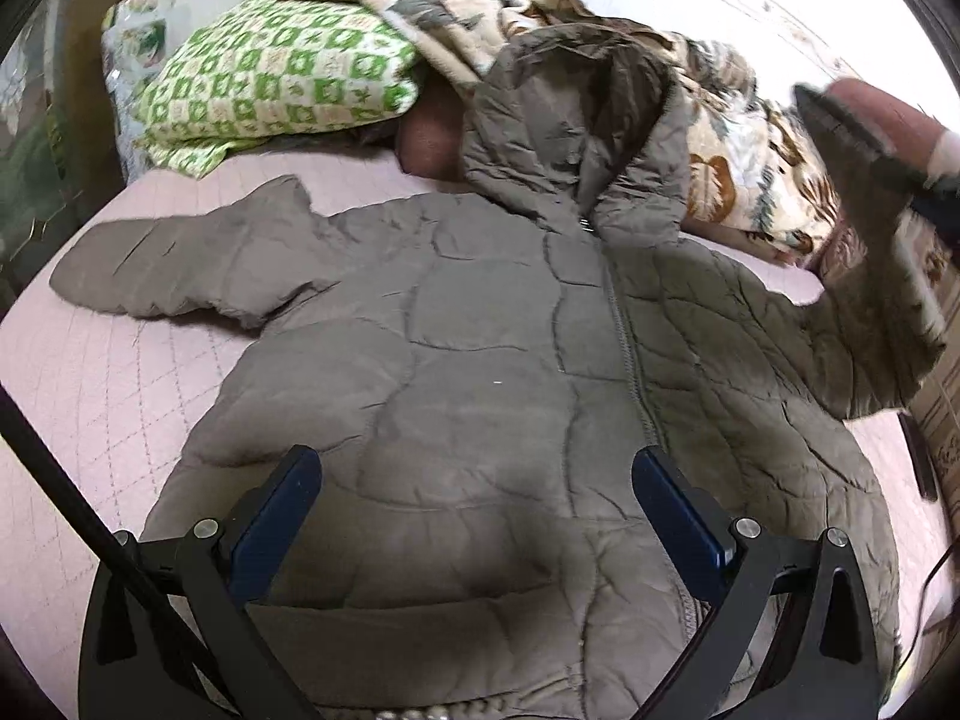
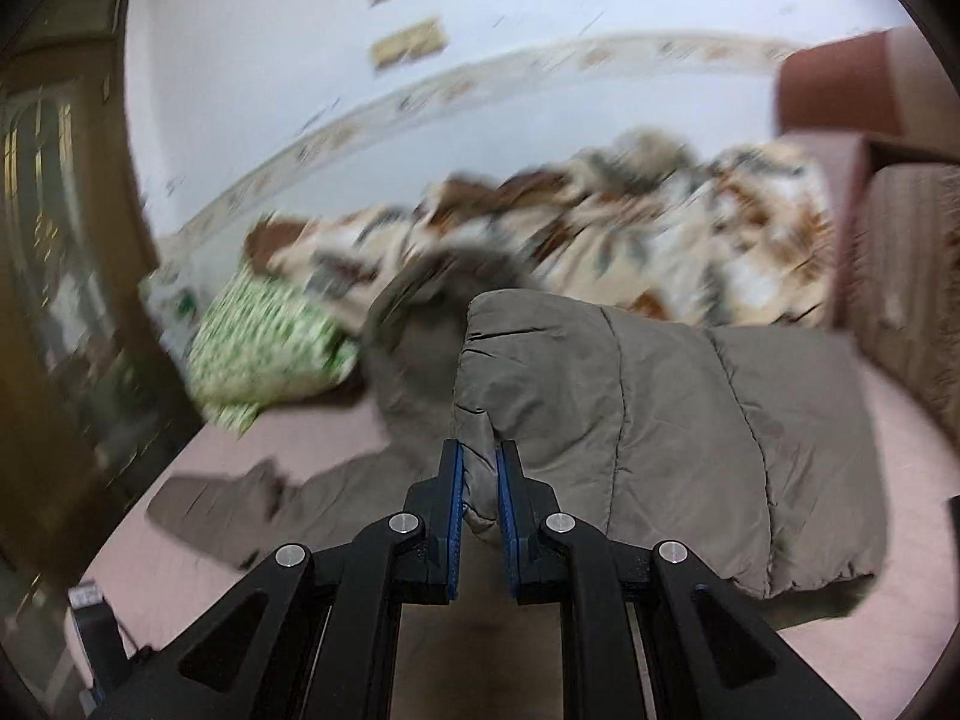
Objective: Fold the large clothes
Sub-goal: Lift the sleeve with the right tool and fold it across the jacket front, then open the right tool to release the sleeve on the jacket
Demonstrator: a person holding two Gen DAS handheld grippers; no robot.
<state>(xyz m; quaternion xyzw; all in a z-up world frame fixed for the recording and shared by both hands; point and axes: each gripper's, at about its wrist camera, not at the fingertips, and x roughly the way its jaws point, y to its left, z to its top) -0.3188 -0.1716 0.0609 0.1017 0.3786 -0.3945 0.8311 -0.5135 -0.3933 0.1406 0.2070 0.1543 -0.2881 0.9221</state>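
Fingers point(image 2: 509, 516) of the right gripper point(image 2: 480, 531), flat black bars faced with ribbed blue pads, were clamped on a pinched fold of the jacket's sleeve point(image 2: 660, 420), lifting that puffy cuff off the bed point(image 1: 90, 408). The left gripper point(image 1: 477, 516) hung with its 2 fingers point(image 1: 276, 516) wide apart above the hem, holding nothing. The taupe quilted jacket point(image 1: 468, 372) lay front up on the pink stitched bed cover, zipper closed, its other sleeve spread flat toward a green checked pillow point(image 1: 276, 78) and a leaf-print blanket point(image 1: 738, 138).
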